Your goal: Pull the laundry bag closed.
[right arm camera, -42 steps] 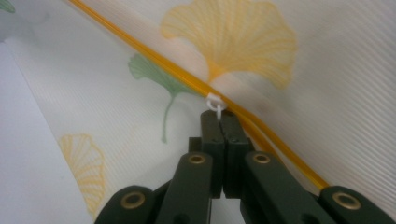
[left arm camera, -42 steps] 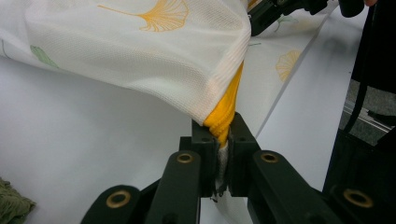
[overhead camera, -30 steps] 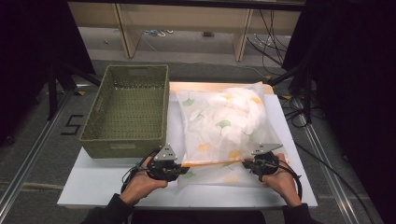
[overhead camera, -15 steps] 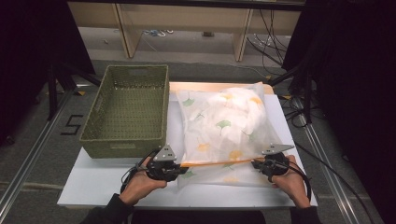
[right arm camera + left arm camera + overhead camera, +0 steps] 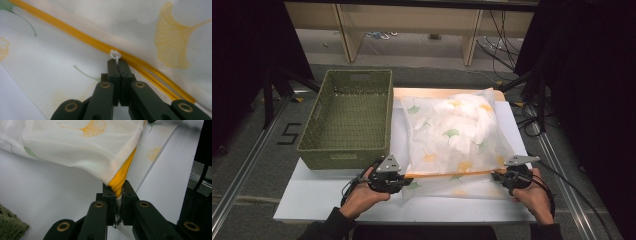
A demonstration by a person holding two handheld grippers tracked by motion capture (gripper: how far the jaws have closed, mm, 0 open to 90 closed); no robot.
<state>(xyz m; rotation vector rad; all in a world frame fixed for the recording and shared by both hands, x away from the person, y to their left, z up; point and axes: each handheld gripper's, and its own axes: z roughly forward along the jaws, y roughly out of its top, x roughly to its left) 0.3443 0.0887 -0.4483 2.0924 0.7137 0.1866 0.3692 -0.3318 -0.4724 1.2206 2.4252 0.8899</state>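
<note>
A white mesh bag (image 5: 452,130) printed with green and yellow leaves lies stuffed on the white table (image 5: 337,200). An orange zipper (image 5: 452,173) runs along its near edge. My left gripper (image 5: 404,177) is shut on the zipper's left end; in the left gripper view the jaws (image 5: 119,187) pinch the orange band (image 5: 123,173) at the bag's corner (image 5: 75,150). My right gripper (image 5: 498,175) is at the zipper's right end. In the right gripper view its jaws (image 5: 117,61) are shut on the small white zipper pull (image 5: 115,54) on the orange zipper (image 5: 75,32).
A green woven basket (image 5: 347,117) stands on the table's left half, just beyond my left hand. A wooden board edge (image 5: 442,92) shows behind the bag. Cables (image 5: 537,120) hang off the table's right side.
My right gripper has slid to the right along the zipper with the pull in it. The left gripper has stayed where it was, holding the bag's corner.
</note>
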